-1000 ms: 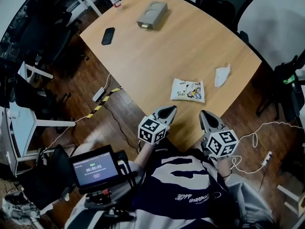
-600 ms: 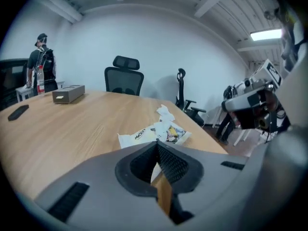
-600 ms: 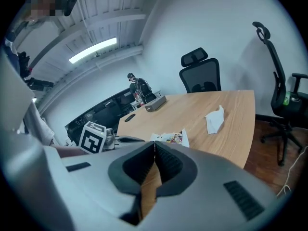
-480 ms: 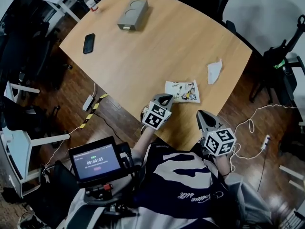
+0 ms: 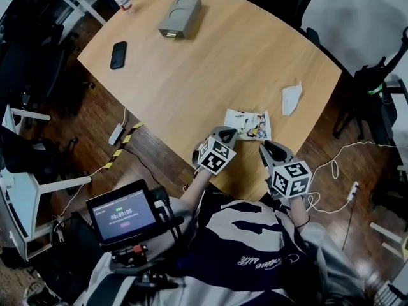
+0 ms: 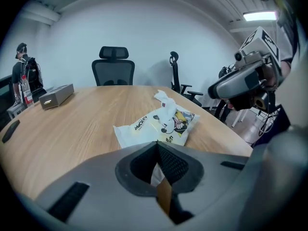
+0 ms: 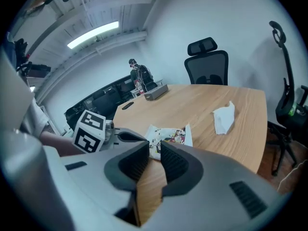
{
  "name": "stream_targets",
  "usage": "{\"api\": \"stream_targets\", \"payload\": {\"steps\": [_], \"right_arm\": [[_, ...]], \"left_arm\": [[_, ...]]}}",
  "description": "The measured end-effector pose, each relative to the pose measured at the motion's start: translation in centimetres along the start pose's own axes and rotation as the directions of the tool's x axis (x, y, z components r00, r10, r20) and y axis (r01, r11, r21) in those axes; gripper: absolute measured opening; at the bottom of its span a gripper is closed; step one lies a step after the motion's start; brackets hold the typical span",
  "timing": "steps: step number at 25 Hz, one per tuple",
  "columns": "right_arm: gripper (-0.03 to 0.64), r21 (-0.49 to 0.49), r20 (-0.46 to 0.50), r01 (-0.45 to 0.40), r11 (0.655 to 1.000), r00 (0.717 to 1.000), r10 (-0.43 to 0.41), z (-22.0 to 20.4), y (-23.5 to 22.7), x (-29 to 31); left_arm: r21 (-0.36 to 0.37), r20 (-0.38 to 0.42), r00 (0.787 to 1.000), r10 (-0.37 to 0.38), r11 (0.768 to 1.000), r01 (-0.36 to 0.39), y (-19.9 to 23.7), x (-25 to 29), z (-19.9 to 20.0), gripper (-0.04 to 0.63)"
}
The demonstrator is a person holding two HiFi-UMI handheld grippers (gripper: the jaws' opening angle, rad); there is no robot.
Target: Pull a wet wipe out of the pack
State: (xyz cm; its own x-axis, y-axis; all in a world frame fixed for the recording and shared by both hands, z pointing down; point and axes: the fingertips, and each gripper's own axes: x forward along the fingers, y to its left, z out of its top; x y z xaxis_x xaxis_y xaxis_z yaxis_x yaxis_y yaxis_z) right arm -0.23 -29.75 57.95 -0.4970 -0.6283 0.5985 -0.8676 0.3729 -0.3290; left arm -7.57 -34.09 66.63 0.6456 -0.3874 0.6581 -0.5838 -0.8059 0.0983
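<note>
Closing in, pull not yet begun

My left gripper, jaws shut and empty, has dropped to the pack, by its near-left corner at the table edge; my right gripper has advanced too, jaws now opening on nothing (ready, I judge, to pinch a wipe).

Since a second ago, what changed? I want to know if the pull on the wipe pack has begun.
Both grippers moved forward toward the wet wipe pack. The left gripper, jaws together, now sits just short of it; the right gripper is opening its jaws, with nothing between them. Nothing was gripped. The pack, loose wipe, phone and grey box stayed put.
</note>
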Motion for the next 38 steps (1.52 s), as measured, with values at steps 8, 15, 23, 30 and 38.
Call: {"api": "stream_targets", "payload": {"steps": [8,15,23,30,38], "right_arm": [[0.142,0.000,-0.092,0.033,0.999,0.995,-0.033,0.5,-2.6,5.8],[0.164,0.011,-0.135,0.100,0.995,0.986,-0.098,0.7,-3.4,8.7],[0.161,-0.191,-0.138,0.127,0.973,0.978,-0.155,1.0,-2.1,9.5],[0.056,-0.293,-0.165,0.103,0.951,0.974,-0.156,0.3,-0.9,10.4],[0.014,-0.170,-0.110,0.096,0.981,0.987,-0.115,1.4,-0.7,8.7]], "left_arm": [[0.016,0.001,1.000,0.017,1.000,-0.017,-0.2,0.6,0.0,0.003],[0.027,0.006,1.000,0.028,0.999,-0.028,-0.2,0.5,-0.1,0.003],[0.031,0.007,0.999,0.036,0.999,-0.036,-0.1,0.3,0.0,0.003],[0.032,0.006,0.999,0.037,0.999,-0.037,-0.1,0.6,0.1,0.003],[0.037,0.006,0.999,0.048,0.998,-0.048,0.1,0.6,-0.1,0.003]]}}
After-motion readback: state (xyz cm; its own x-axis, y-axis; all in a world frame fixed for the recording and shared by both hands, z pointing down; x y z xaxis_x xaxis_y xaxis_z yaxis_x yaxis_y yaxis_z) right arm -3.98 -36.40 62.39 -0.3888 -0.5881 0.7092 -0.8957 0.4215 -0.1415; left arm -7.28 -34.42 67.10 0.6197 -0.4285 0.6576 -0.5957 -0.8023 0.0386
